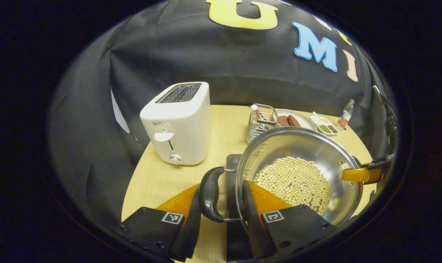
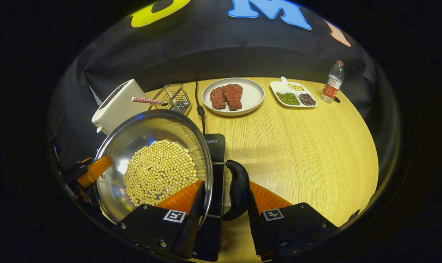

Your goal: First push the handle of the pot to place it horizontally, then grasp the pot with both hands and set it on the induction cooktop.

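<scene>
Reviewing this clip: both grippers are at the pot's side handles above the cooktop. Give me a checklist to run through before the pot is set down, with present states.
1. Left gripper straddles its pot handle: ok.
2. Right gripper straddles the other handle: ok.
3. Fingers pressing firmly on both handles: cannot tell.
4. Induction cooktop lies under the pot: ok.
5. Soybeans inside the pot, none spilled on the table: ok.
6. Pot centred over the cooktop: cannot tell.

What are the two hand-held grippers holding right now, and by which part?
The pot of beans: the left hand-held gripper straddles one black side handle, the right hand-held gripper the opposite handle. Whether the fingers press cannot be told.
</scene>
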A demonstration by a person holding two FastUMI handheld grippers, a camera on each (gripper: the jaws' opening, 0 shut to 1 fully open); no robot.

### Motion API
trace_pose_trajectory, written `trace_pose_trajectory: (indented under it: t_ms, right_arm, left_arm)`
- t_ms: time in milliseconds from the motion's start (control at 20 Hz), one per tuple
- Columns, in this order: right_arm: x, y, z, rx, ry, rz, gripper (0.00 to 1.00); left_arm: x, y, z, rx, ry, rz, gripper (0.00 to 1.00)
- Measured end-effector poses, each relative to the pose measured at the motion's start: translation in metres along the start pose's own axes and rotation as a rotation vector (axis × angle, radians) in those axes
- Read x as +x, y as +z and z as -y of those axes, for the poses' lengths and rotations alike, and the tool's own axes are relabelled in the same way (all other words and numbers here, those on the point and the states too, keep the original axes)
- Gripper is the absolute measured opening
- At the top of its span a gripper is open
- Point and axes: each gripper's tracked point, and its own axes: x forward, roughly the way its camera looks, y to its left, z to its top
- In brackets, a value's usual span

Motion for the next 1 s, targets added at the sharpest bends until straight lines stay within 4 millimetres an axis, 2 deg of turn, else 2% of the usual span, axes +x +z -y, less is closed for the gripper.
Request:
trace_pose_trajectory:
  t_ms: [50, 200, 300, 350, 400, 450, 500, 600, 700, 800, 1000]
  right_arm:
    - [0.001, 0.001, -0.001, 0.004, 0.006, 0.012, 0.61]
    - [-0.001, 0.002, 0.001, 0.002, 0.019, 0.036, 0.61]
    - [-0.002, 0.004, 0.002, -0.014, 0.011, 0.057, 0.59]
    - [-0.003, 0.007, 0.007, -0.030, -0.001, 0.077, 0.69]
    - [-0.006, 0.011, 0.010, -0.042, -0.006, 0.096, 0.74]
    - [-0.008, 0.013, 0.013, -0.045, -0.014, 0.115, 0.89]
    - [-0.014, 0.018, 0.017, -0.043, -0.015, 0.138, 0.96]
    - [-0.031, 0.031, 0.024, -0.033, -0.017, 0.205, 0.98]
    - [-0.053, 0.049, 0.032, -0.024, -0.009, 0.289, 0.98]
    - [-0.081, 0.066, 0.042, -0.020, -0.003, 0.392, 0.98]
    - [-0.147, 0.100, 0.087, -0.018, -0.006, 0.568, 0.98]
  left_arm:
    - [0.001, -0.001, -0.003, -0.006, 0.007, 0.008, 0.60]
    - [-0.005, 0.007, -0.002, 0.019, 0.005, 0.064, 0.72]
    - [-0.009, 0.012, 0.003, 0.018, -0.004, 0.086, 0.85]
    - [-0.011, 0.014, 0.000, 0.015, 0.004, 0.096, 0.92]
    - [-0.017, 0.015, -0.003, 0.008, 0.017, 0.106, 0.94]
    - [-0.023, 0.017, -0.004, -0.004, 0.024, 0.118, 0.97]
    - [-0.032, 0.022, -0.005, -0.012, 0.034, 0.136, 0.94]
    - [-0.053, 0.035, -0.005, -0.015, 0.052, 0.181, 0.94]
    - [-0.077, 0.055, 0.005, -0.021, 0.054, 0.234, 0.94]
    - [-0.102, 0.079, 0.025, -0.029, 0.043, 0.290, 0.94]
    - [-0.159, 0.125, 0.078, -0.013, 0.046, 0.417, 0.94]
